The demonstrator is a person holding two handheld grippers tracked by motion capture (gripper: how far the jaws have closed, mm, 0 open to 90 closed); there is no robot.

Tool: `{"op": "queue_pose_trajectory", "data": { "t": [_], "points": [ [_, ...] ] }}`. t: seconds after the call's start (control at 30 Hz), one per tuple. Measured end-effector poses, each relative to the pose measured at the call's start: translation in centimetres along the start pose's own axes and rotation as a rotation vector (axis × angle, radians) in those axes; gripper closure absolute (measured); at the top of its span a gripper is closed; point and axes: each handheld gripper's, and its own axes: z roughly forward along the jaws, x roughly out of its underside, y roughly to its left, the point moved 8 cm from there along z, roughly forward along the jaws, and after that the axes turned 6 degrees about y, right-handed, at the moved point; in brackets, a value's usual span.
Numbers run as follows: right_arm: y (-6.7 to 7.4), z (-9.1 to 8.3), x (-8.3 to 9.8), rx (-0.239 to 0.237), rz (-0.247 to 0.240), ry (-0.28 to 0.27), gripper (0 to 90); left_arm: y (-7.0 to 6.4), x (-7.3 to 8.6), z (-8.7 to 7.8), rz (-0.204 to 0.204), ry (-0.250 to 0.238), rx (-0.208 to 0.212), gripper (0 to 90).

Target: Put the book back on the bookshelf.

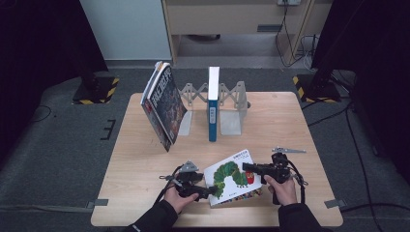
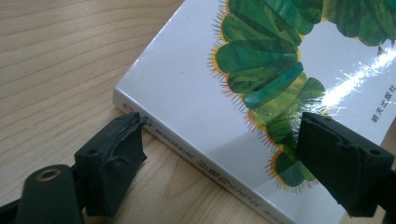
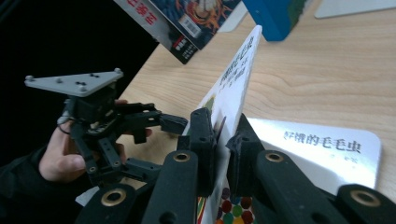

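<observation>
- Caterpillar book [image 2: 289, 70]: in the left gripper view its cover is cut off by the top, right and bottom edges; spine lettering is too small to read.
- Front cover [image 3: 233, 70], right gripper view: lifted edge-on, so its printed face is hidden.
- Right gripper [image 3: 224, 140]: lower jaw parts cut off by the bottom edge.
- Leaning books [image 3: 187, 18] and blue book [image 3: 275, 14]: cropped by the top edge.
- Person [image 1: 159, 215]: only forearms and hands are in frame in the high view.
</observation>
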Motion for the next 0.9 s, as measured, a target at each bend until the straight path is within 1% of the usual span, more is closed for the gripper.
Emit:
{"op": "queue_pose_trajectory", "data": {
  "t": [0.13,0.17,0.2,0.27,0.33,0.47,0.57,0.63,0.67,0.7,0.73,0.77,0.9],
  "points": [
    [0.6,-0.4,-0.4,-0.032,-0.024,-0.037,83.8,-0.1,0.0,0.1,-0.004,-0.004,0.023,11.0],
    [0.7,-0.6,-0.5,-0.037,-0.036,-0.050,84.1,-0.2,0.0,0.2,-0.003,-0.004,0.028,10.5],
    [0.8,-0.7,-0.6,-0.041,-0.037,-0.062,84.3,-0.3,0.0,0.3,0.007,-0.005,0.029,9.4],
    [0.8,-0.8,-0.7,-0.044,-0.047,-0.070,84.3,-0.4,0.1,0.4,0.017,-0.005,0.032,8.0],
    [0.8,-0.8,-0.7,-0.048,-0.041,-0.075,84.3,-0.4,0.1,0.5,0.024,-0.009,0.035,6.8],
    [0.8,-0.8,-0.7,-0.051,-0.049,-0.085,84.3,-0.5,0.0,0.6,0.037,-0.017,0.040,5.0],
    [0.5,-0.8,-0.6,-0.027,-0.045,-0.076,84.2,-0.5,0.0,0.7,0.037,-0.022,0.041,4.8],
    [0.0,-0.6,-0.5,0.015,-0.052,-0.054,83.5,-0.5,0.0,0.7,0.049,-0.024,0.046,5.0],
    [-0.3,-0.6,-0.4,0.033,-0.046,-0.040,83.0,-0.5,0.0,0.8,0.048,-0.024,0.049,5.4],
    [-0.6,-0.4,-0.2,0.061,-0.051,-0.020,82.2,-0.6,0.0,0.8,0.046,-0.025,0.048,5.6],
    [-0.8,-0.3,0.1,0.075,-0.051,-0.002,82.1,-0.6,0.0,0.8,0.047,-0.025,0.047,5.6],
    [-0.8,-0.2,0.1,0.077,-0.039,0.000,82.0,-0.6,0.0,0.8,0.046,-0.025,0.048,5.6],
    [-0.9,-0.2,0.2,0.081,-0.034,0.002,82.1,-0.6,0.0,0.8,0.045,-0.026,0.052,5.7]
  ]
}}
